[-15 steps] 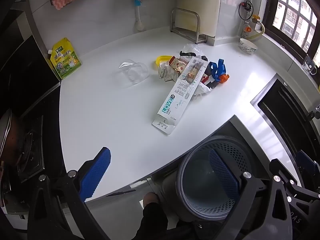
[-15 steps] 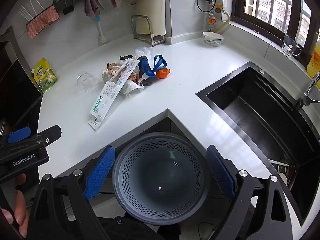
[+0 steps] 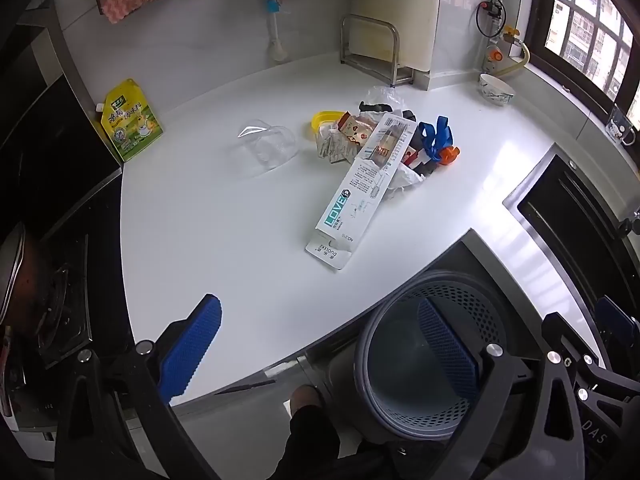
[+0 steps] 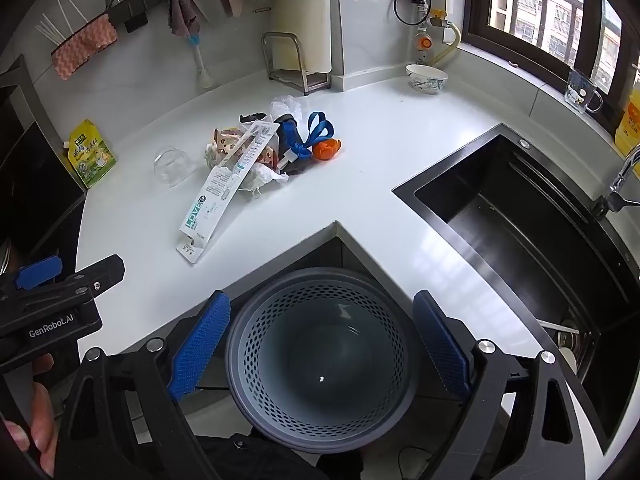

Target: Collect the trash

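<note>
A pile of trash lies on the white counter [image 3: 208, 216]: a long white toothbrush package [image 3: 362, 188] [image 4: 224, 184], snack wrappers [image 3: 352, 134], a blue ribbon [image 3: 438, 136] [image 4: 316, 134], an orange scrap [image 4: 326, 149], crumpled white paper [image 4: 264, 176] and a clear plastic cup [image 3: 268, 152] [image 4: 170, 166]. A grey perforated trash basket [image 4: 320, 360] [image 3: 424, 364] stands below the counter's front corner. My left gripper [image 3: 320, 354] is open and empty over the counter edge. My right gripper [image 4: 320, 344] is open and empty above the basket.
A yellow-green pouch [image 3: 130, 122] stands at the counter's left by the black stove [image 3: 52, 304]. A black sink [image 4: 532, 236] is at the right. A bowl [image 4: 426, 78], a metal rack [image 4: 296, 64] and a glass mug [image 4: 582, 92] stand at the back.
</note>
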A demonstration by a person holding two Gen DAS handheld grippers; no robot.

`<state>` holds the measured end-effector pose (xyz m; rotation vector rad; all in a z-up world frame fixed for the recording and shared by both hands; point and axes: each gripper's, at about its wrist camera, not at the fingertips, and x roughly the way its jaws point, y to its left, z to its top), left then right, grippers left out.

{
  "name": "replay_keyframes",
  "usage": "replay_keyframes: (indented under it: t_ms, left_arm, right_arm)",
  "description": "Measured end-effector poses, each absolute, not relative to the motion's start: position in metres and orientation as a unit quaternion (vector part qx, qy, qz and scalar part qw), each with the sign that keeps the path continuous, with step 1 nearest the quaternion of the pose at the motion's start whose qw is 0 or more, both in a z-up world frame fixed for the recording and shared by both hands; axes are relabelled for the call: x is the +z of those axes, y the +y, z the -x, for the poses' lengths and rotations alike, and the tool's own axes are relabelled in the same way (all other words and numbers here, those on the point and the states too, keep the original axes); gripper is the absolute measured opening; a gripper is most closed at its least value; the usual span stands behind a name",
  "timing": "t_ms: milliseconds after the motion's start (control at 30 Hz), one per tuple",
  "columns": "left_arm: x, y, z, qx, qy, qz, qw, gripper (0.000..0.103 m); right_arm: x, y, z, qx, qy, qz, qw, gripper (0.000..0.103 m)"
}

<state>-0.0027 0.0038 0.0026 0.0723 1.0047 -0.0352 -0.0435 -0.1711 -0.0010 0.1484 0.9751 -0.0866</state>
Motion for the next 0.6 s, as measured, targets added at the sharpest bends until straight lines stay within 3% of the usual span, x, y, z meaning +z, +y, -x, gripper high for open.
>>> replay_keyframes:
  t_ms: [600]
  left_arm:
    - [0.0000, 0.0006, -0.0006, -0.015, 0.483, -0.040, 0.875, 0.097]
  right_arm:
    - [-0.0014, -0.1721, 0.0441, -0.042, 0.467, -0.073, 0.880, 0.088]
